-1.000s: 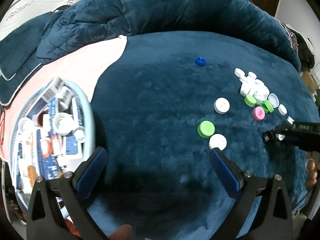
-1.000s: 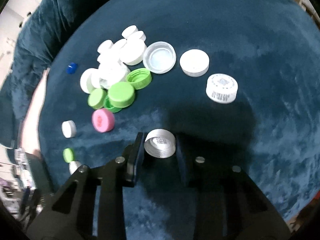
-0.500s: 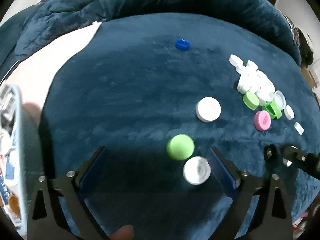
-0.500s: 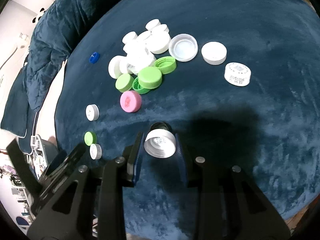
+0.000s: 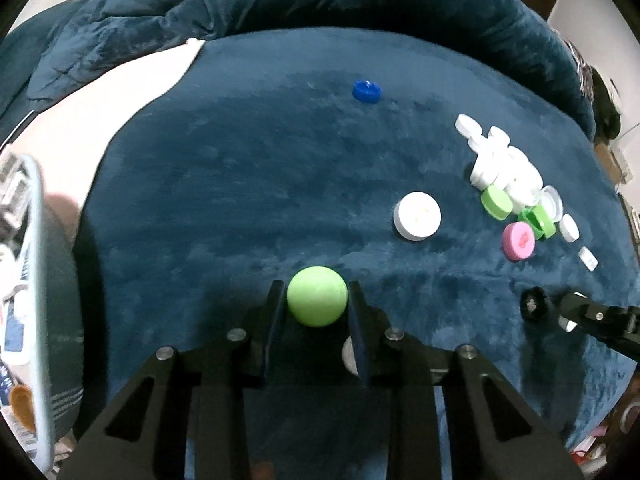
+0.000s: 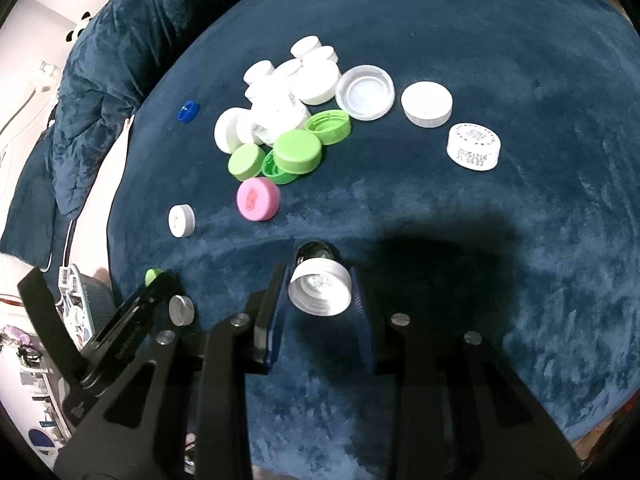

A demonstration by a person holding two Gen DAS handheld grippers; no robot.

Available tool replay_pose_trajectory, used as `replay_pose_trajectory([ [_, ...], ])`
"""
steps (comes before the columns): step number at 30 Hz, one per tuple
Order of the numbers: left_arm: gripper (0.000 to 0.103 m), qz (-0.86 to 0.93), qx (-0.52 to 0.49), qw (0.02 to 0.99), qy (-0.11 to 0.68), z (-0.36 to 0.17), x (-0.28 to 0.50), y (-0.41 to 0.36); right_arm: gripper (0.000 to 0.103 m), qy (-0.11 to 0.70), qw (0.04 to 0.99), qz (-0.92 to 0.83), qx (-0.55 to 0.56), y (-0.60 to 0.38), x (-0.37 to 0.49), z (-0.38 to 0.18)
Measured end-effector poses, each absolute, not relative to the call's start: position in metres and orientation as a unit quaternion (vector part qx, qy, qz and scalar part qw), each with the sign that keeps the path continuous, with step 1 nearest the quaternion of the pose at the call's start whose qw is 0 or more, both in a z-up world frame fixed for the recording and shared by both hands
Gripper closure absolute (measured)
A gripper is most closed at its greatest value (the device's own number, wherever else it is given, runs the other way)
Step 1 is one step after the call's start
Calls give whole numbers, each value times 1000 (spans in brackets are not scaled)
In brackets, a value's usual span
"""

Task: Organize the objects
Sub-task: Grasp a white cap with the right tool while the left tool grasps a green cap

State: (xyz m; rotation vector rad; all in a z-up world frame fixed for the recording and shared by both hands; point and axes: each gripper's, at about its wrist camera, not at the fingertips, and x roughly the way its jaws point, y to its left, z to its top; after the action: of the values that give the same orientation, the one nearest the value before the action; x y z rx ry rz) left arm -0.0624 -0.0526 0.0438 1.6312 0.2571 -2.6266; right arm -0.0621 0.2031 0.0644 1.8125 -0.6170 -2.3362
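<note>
Closing since a moment ago, the left gripper (image 5: pixel 317 300) now pinches a green cap (image 5: pixel 317 296) between its fingers; the right gripper (image 6: pixel 320 294) pinches a white cap (image 6: pixel 320 294), tilted.

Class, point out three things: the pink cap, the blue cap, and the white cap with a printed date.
Pink cap (image 6: pixel 257 199), right wrist view, on its flat top.
Blue cap (image 5: pixel 366 91), left wrist view, on its top.
Dated white cap (image 6: pixel 474 145), right wrist view, on its printed top.

left wrist: close, downward | right wrist: same | shared: cap pile (image 5: pixel 508 176)

Each hand-held gripper (image 5: pixel 317 308) (image 6: pixel 320 294) is clamped.
</note>
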Motion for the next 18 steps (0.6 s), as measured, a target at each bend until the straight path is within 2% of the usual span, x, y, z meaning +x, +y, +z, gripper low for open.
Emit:
replay_pose_trajectory([
  [18, 73, -879, 456, 89, 108, 124, 1, -132, 71, -172, 137, -783, 582, 125, -54, 106],
])
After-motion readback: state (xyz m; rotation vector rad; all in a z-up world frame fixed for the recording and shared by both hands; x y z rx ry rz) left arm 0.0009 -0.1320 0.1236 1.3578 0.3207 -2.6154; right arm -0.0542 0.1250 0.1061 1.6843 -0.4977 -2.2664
